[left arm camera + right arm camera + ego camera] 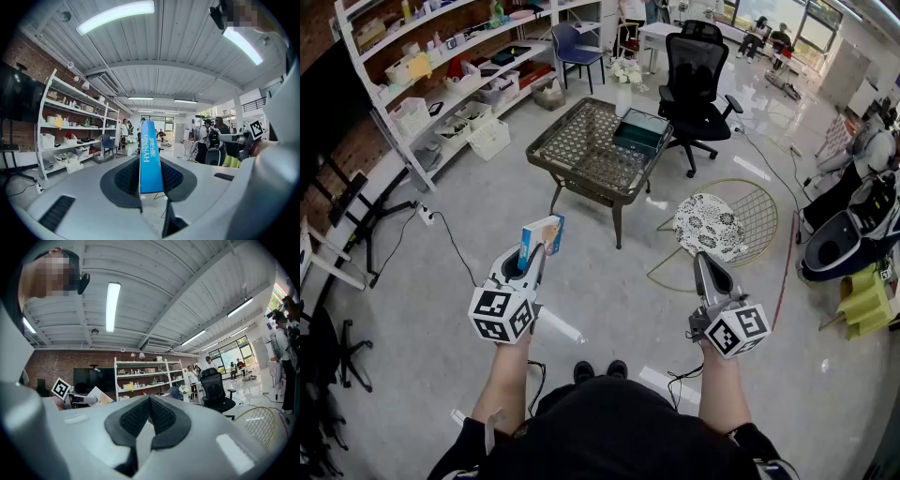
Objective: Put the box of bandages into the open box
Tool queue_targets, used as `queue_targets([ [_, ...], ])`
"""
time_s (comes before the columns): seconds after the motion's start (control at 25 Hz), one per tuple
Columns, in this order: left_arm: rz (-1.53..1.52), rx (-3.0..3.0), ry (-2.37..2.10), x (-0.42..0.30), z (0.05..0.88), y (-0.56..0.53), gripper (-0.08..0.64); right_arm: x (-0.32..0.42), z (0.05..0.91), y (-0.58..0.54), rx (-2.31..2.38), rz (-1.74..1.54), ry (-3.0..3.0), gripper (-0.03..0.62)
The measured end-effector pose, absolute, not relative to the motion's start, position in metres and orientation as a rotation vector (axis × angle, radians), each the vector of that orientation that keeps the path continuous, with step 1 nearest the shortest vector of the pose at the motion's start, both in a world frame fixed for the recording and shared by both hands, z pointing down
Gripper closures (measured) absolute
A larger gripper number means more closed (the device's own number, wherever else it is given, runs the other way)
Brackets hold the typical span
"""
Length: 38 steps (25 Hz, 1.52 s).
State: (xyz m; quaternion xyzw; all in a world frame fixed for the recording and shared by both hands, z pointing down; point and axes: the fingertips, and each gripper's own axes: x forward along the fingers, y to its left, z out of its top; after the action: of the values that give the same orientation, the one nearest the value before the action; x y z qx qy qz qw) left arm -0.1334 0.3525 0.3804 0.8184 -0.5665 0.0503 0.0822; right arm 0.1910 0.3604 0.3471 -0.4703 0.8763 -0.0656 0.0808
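My left gripper [532, 255] is shut on a blue and white box of bandages [542, 234], held upright above the floor. In the left gripper view the box [150, 157] stands on edge between the two dark pads [125, 177]. My right gripper [704, 263] hangs to the right at about the same height, its jaws shut with nothing between them; its pads [151, 416] meet in the right gripper view. The open box [641, 130], dark teal, rests on the far right corner of a dark lattice table [591, 150], well ahead of both grippers.
A black office chair [693, 75] stands behind the table. A round wire chair with a patterned cushion [712, 225] sits right of the table. White shelving [441, 66] lines the left wall. Cables [441, 230] trail across the floor. People stand far off.
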Motion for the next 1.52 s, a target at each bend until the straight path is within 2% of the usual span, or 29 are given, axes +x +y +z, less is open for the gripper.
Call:
queue_targets([
  [0.84,0.239,2.449,-1.668,-0.088,0.389,0.356,0.476,0.266,0.37,0.374,-1.383,-0.255,2.543,0.583],
  [1.16,0.239,2.427,-1.648,-0.094,0.402,0.319,0.476,0.252,0.393,0.339,-1.364,-0.368,2.556,0.583],
  [1.52,0.221,2.418,-1.533,-0.112,0.432,0.215,0.475,0.21,0.399,0.249,-1.383,-0.422,2.578,0.583],
])
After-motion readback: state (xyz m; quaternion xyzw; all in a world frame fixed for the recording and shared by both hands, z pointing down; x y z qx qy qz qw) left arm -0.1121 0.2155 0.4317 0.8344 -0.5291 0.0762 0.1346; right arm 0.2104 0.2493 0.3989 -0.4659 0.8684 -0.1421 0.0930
